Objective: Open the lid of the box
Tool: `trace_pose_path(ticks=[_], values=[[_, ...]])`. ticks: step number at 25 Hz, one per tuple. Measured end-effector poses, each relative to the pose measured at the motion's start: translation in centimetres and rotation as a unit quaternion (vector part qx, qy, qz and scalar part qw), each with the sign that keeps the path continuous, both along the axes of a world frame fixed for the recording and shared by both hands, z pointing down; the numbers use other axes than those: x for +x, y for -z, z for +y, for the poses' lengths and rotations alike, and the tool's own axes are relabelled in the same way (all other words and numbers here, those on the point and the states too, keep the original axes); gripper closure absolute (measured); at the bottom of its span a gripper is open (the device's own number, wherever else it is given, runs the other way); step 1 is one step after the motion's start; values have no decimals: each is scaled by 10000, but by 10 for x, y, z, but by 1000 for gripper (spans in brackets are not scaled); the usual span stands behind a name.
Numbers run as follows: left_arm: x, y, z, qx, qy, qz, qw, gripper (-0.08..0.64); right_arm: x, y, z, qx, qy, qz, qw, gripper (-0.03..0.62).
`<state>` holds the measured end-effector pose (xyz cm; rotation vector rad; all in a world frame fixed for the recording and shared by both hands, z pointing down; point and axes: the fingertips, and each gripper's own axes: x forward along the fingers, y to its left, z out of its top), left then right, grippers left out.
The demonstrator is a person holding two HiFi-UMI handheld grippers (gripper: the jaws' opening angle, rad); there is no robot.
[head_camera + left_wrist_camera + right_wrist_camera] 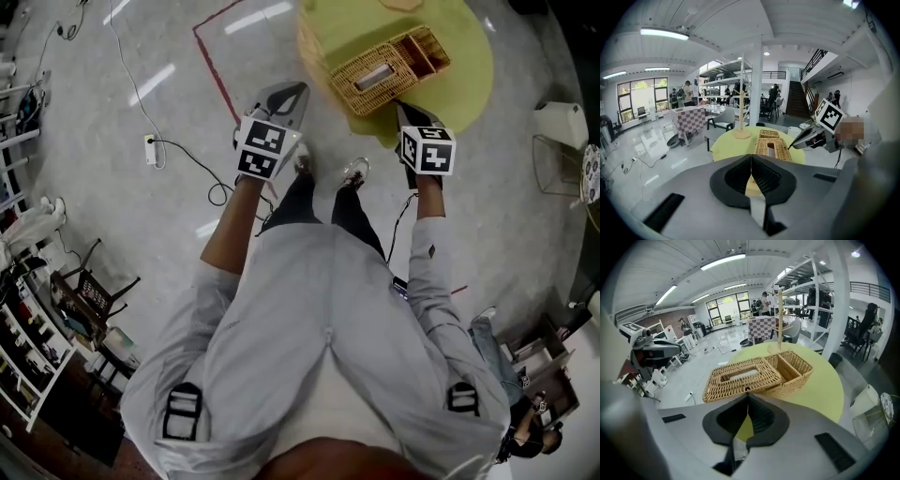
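Since the box [790, 385] is woven wicker, I'd expect it to be light, stiff enough to keep its shape but with some flex, and rough rather than slippery; not fragile, though thin strands could snap if crushed; it sits on the round yellow-green surface [820, 394], toward the side nearest the person, long side facing the right gripper [747, 394]; the lid [764, 376] covers the larger part and has a long slot [743, 374] in it; the smaller compartment [792, 364] beside it is uncovered; right fingers are pressed together with the tips at the lid's near rim, right on a small dark knob [747, 389]; looks like they pinch it, nothing else between them; that knob is the sensible hold, since the weave offers no other lip; lid probably hinges on the far side, can't confirm from here; with a box this light, a lift at the rim may drag or tip the base instead of swinging the lid; left gripper [751, 155] has its fingers closed on nothing and hangs short of the surface, well apart from the box; it could hold the base down at the uncovered compartment's wall if things skid; pull slow, follow the arc, don't yank the knob.
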<state>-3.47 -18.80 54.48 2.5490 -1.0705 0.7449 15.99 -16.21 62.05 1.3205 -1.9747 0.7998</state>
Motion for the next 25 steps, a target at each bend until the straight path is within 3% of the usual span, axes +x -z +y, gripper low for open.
trace_pose_path(ticks=[25], values=[[-24,47,-92,414,-288,648,9966,531,-37,92,-93,703,-98,275,9971,565]])
